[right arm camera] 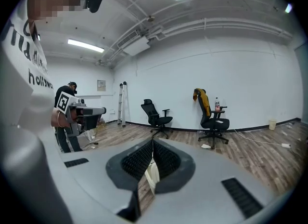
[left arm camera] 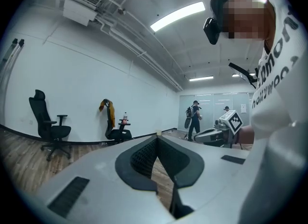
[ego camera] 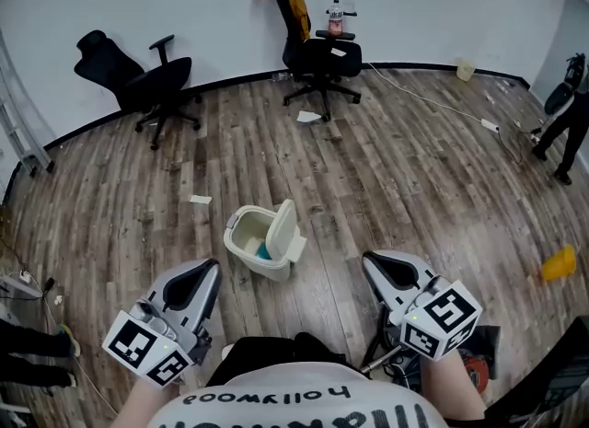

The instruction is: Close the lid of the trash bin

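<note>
Head view: the trash bin (ego camera: 262, 244), small and white, stands on the wood floor (ego camera: 386, 178) with its lid (ego camera: 285, 230) raised upright on its right side (something blue lies inside). It sits ahead of the two grippers and between them, apart from both. The left gripper (ego camera: 210, 270) and the right gripper (ego camera: 371, 260) are held low near the person's body, each pointing forward, with a marker cube at its rear. Two black office chairs stand by the far wall: a bare one (ego camera: 138, 76) to the left, and one draped with a yellow jacket (ego camera: 317, 49). Paper scraps lie about the floor.

Left gripper view: the fingers (left arm camera: 144, 158) meet at their tips with nothing between them (only a thin slit of floor shows behind the tips). The right gripper shows to the right, and both chairs stand along the wall.

Right gripper view: here too the fingers (right arm camera: 139, 159) are together at the tips and hold nothing. A pale sliver shows through the slit behind them (what it is cannot be told). The left gripper is seen at the left, with a ladder (right arm camera: 122, 103) against the wall beyond it.
</note>
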The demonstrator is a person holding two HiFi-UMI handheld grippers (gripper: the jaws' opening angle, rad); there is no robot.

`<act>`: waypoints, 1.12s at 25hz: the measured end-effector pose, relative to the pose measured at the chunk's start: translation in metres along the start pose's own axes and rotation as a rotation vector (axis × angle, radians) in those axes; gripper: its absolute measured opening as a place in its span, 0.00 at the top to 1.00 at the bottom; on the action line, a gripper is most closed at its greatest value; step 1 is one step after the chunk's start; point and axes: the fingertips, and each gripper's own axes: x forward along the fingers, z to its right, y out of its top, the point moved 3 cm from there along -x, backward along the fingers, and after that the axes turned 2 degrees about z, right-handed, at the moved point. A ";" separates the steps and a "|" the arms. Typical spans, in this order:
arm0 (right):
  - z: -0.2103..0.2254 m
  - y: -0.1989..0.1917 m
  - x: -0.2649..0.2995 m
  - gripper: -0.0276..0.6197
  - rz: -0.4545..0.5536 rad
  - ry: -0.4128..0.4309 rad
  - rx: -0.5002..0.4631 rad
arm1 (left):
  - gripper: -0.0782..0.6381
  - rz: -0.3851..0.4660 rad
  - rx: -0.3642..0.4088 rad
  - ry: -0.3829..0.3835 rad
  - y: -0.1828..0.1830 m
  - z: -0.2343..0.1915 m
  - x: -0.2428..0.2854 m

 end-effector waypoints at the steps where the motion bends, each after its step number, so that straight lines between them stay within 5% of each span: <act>1: -0.002 -0.002 0.001 0.94 -0.007 0.007 -0.004 | 0.88 -0.004 -0.009 0.007 -0.002 -0.002 -0.002; 23: 0.023 -0.028 0.058 0.94 -0.170 -0.056 0.052 | 0.88 -0.116 -0.127 -0.065 -0.058 -0.070 0.051; 28: 0.042 -0.029 0.100 0.94 -0.165 -0.050 0.106 | 0.88 -0.181 -0.088 -0.123 -0.077 -0.100 0.088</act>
